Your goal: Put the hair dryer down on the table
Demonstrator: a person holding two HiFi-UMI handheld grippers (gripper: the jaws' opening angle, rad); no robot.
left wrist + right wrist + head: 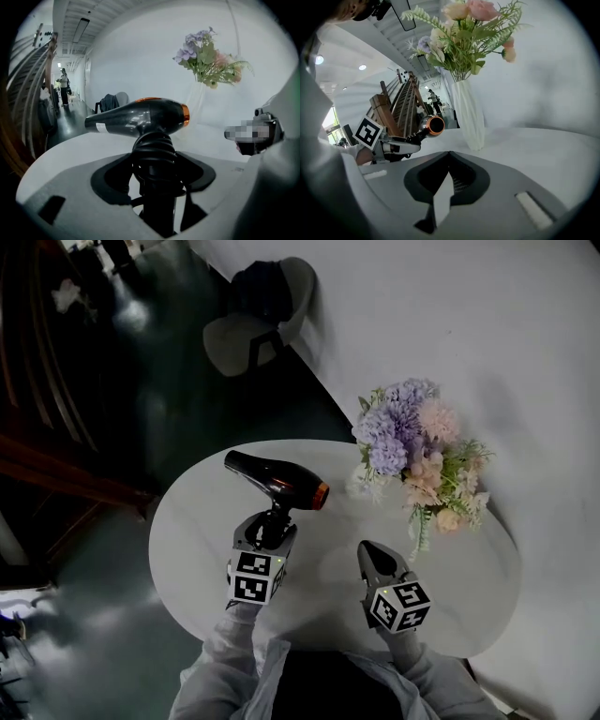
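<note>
A black hair dryer with an orange ring at its end hangs over the left half of the round white table. My left gripper is shut on its cord-wrapped handle, and the barrel lies crosswise beyond the jaws. Whether the dryer touches the tabletop I cannot tell. My right gripper sits over the table to the right, shut with nothing between its jaws. In the right gripper view the dryer's orange end shows at the left, past the left gripper.
A white vase of purple and pink flowers stands at the table's far right side. A grey chair sits on the dark floor beyond. A wooden staircase rises at the left. A white wall runs along the right.
</note>
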